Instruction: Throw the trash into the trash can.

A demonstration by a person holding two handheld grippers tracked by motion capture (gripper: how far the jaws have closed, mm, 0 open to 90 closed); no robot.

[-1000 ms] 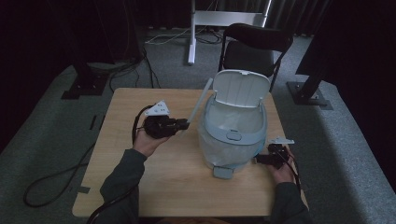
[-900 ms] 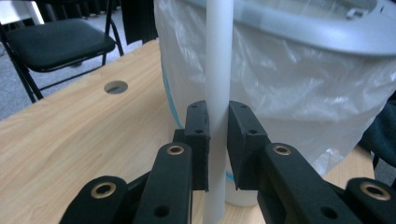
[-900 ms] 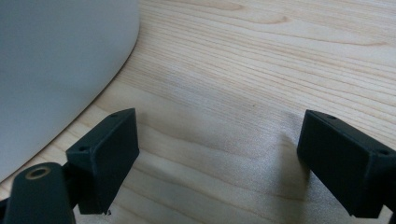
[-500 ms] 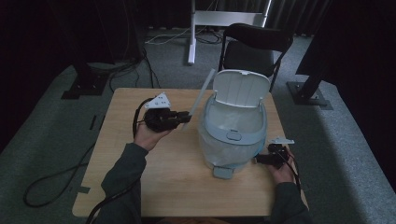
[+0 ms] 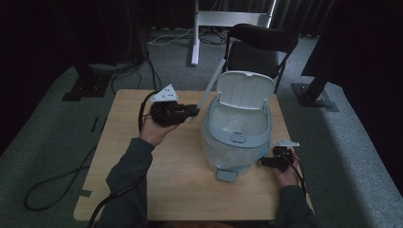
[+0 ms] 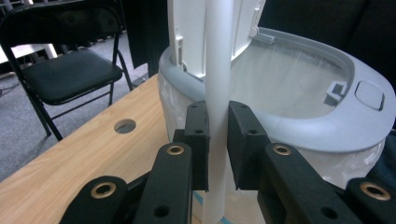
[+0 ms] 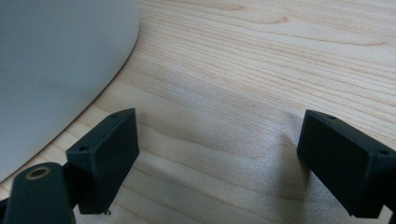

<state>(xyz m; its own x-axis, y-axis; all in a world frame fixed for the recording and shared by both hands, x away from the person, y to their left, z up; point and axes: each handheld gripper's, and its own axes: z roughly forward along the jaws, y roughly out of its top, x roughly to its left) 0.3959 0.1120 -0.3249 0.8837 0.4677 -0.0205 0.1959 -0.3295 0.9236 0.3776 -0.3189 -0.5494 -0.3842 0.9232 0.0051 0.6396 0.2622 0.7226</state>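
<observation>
A pale grey-blue bin (image 5: 237, 138) stands on the wooden table (image 5: 176, 185) with its white lid (image 5: 246, 90) swung up and a clear liner inside. My left gripper (image 5: 192, 112) is just left of the bin, lifted off the table, and is shut on a long white tube (image 5: 212, 85) that slants up toward the lid. In the left gripper view the tube (image 6: 217, 60) stands upright between the pads (image 6: 198, 135), in front of the bin's rim (image 6: 303, 135). My right gripper (image 5: 264, 162) rests open on the table at the bin's right foot. Its jaws (image 7: 219, 144) hold nothing.
A black folding chair (image 5: 256, 47) stands behind the table, with a white stand (image 5: 228, 19) farther back. The tabletop has a round hole (image 6: 124, 125) near the bin. The bin's curved wall (image 7: 56, 60) is close to my right gripper's left jaw. Cables trail off the table's left side.
My left hand has risen and drifted a little toward the back with the white tube still gripped. The right hand and the bin have stayed put.
</observation>
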